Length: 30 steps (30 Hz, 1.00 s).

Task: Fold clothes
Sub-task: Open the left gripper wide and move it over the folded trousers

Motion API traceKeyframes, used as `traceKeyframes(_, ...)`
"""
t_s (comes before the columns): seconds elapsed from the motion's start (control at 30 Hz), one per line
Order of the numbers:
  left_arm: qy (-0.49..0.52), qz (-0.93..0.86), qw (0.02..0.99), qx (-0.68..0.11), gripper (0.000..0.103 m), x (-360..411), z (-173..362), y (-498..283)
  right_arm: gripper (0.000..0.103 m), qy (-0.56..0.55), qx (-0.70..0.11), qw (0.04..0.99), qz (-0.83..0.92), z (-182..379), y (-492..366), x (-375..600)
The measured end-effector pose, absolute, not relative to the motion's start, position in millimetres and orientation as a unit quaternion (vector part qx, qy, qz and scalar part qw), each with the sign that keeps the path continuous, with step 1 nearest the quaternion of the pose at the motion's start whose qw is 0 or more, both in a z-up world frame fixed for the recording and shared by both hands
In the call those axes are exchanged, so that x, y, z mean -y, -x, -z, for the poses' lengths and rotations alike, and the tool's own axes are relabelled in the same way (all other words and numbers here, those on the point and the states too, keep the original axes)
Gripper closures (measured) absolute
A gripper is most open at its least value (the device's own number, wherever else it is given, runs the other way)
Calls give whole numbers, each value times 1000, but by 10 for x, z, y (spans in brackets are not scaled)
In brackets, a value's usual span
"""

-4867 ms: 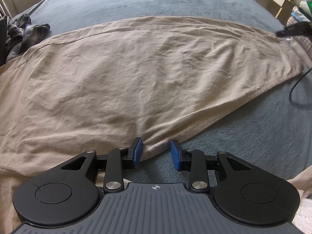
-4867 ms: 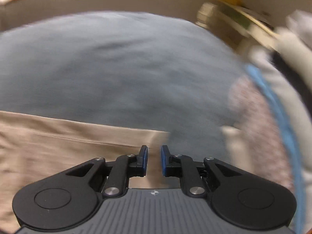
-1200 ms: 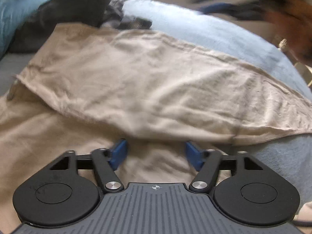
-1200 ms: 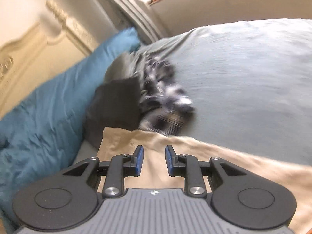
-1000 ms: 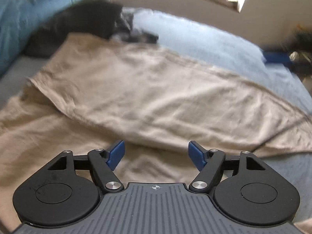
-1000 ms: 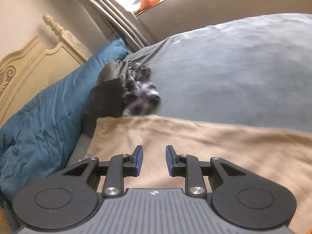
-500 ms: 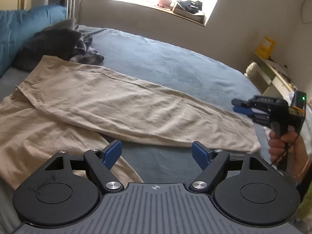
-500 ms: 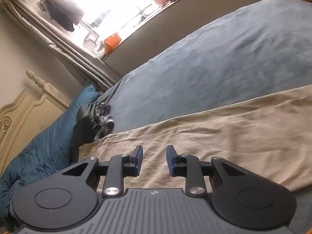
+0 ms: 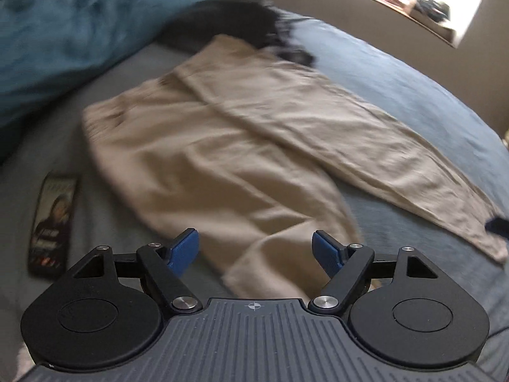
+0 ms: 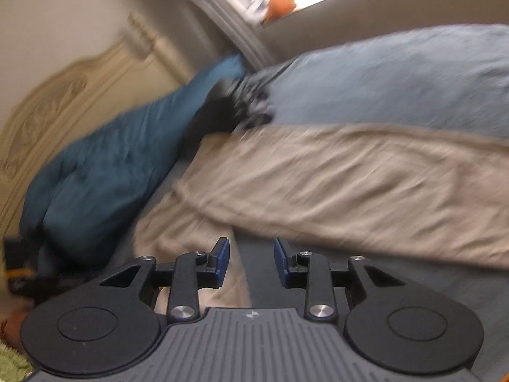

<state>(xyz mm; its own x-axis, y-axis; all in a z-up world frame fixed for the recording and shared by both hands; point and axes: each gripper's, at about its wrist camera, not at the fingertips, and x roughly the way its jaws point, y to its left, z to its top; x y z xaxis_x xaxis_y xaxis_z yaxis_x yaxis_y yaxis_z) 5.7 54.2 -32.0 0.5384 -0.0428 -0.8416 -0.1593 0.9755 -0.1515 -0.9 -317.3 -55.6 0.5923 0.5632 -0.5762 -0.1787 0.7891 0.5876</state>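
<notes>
A: Start at the left gripper [image 9: 256, 251]. What is it doing?

B: Its blue pads stand wide apart with nothing pinched. It hangs over the near hem of the trousers [image 9: 241, 146], looking steeply down on them.

A: And the right gripper [image 10: 251, 259]?

B: Its jaws are opening, a modest gap so far, and nothing sits between the pads. Below the gap I see bare bed [image 10: 397, 73] cover, with one trouser leg just to its left and the other stretching away to the right.

A: So neither holds the cloth. Where do the trousers lie?

B: Flat on the grey-blue bed, waistband toward the teal pillow [image 9: 79, 22], the two legs splayed apart in a V. The farther leg runs long toward the right edge of the left wrist view; the nearer leg ends just ahead of the left pads.

A: Why both spread and above the cloth?

B: My reading: the garment is laid out for folding, and both hands are free to choose a fresh hold. The legs need bringing together, so a hem or an outer seam seems the likely target.

A: Anything around it to mind?

B: A dark heap of clothes [image 9: 248, 19] touches the waistband end beside the pillow, and a phone [image 9: 52, 222] lies on the bed left of the trousers, apart from them. The pictures are blurred, so finer creases I cannot tell.
</notes>
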Motion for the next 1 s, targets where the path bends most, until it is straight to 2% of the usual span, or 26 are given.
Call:
traceKeyframes(0.17,134,-53,859,-490,30,-1127,492,-129,70,-240,-410,852,-221,499,86,2570)
traceKeyframes(0.37,124,-15,871,-475,31,-1523,577,-394,70,-325,-380,858,-121,337,490,2536)
traceKeyframes(0.47,121,18,870,-477,34,-1516,638,-469,63,-393,-360,846,-23,349,916,2753)
traceKeyframes(0.77,87,120,864,-481,34,-975,661,-97,59,-595,-329,702,212,933,2470,3295)
traceKeyframes(0.83,85,124,861,-486,34,-875,659,23,53,-640,-321,663,221,1139,2666,3373)
traceKeyframes(0.9,88,117,858,-493,34,-827,645,125,31,-673,-312,632,224,1334,2751,3434)
traceKeyframes(1.0,97,101,856,-498,34,-844,600,223,23,-709,-299,599,220,1594,2784,3505)
